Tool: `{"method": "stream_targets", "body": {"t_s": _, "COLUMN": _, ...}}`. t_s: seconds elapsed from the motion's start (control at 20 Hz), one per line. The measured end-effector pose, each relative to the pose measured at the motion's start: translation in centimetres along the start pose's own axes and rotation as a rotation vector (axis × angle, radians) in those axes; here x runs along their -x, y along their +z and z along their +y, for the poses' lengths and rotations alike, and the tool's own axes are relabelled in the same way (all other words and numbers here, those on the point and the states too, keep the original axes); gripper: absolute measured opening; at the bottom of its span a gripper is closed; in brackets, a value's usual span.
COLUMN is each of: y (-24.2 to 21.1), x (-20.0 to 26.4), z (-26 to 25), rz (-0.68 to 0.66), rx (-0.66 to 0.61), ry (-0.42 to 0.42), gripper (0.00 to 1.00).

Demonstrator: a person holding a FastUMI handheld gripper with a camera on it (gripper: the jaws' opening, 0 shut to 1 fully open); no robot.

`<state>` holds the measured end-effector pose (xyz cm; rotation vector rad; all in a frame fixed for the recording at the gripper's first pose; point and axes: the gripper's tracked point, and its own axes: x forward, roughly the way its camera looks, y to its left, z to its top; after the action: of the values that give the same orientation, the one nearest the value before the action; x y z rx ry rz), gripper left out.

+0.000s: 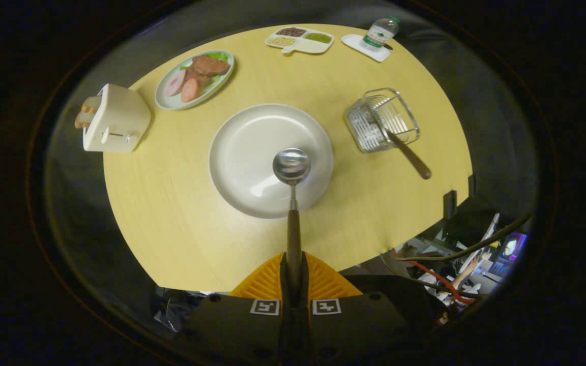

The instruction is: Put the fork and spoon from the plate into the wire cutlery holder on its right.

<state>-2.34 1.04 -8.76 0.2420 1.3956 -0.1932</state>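
Note:
My gripper (293, 269) is shut on the brown handle of the spoon (291, 165), both fingers pressing on it. The spoon sticks straight out ahead of the fingers, lifted high, its metal bowl hanging over the near part of the white plate (244, 147). The plate sits in the middle of the round wooden table (181, 223). To the plate's right stands the wire cutlery holder (380, 119). The fork (402, 145) rests in it, tines down inside and brown handle leaning out over the holder's near rim.
Far left of the plate stands a cream toaster (115, 119) holding toast. A green plate of sliced meat (195, 79) lies beyond it. A divided tray of grains (300, 39) and a bottle on a coaster (378, 34) sit at the table's far edge. Cables (445, 282) lie off the table, near right.

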Motion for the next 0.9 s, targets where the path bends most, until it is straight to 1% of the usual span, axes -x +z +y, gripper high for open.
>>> {"method": "stream_targets", "body": {"t_s": 0.15, "y": 1.8, "x": 2.2, "z": -2.5, "rz": -0.008, "rx": -0.06, "ry": -0.011, "gripper": 0.09}}
{"method": "stream_targets", "body": {"t_s": 0.3, "y": 3.2, "x": 2.7, "z": -4.9, "rz": -0.007, "rx": -0.11, "ry": -0.02, "gripper": 0.09}}
{"method": "stream_targets", "body": {"t_s": 0.55, "y": 6.2, "x": 1.3, "z": -8.4, "rz": 0.017, "rx": -0.157, "ry": -0.044, "gripper": 0.1}}
{"method": "stream_targets", "body": {"t_s": 0.7, "y": 7.6, "x": 0.5, "z": -9.6, "rz": 0.034, "rx": -0.174, "ry": -0.039, "gripper": 0.1}}
{"method": "stream_targets", "body": {"t_s": 0.9, "y": 9.5, "x": -1.3, "z": -9.9, "rz": 0.058, "rx": -0.162, "ry": -0.027, "gripper": 0.09}}
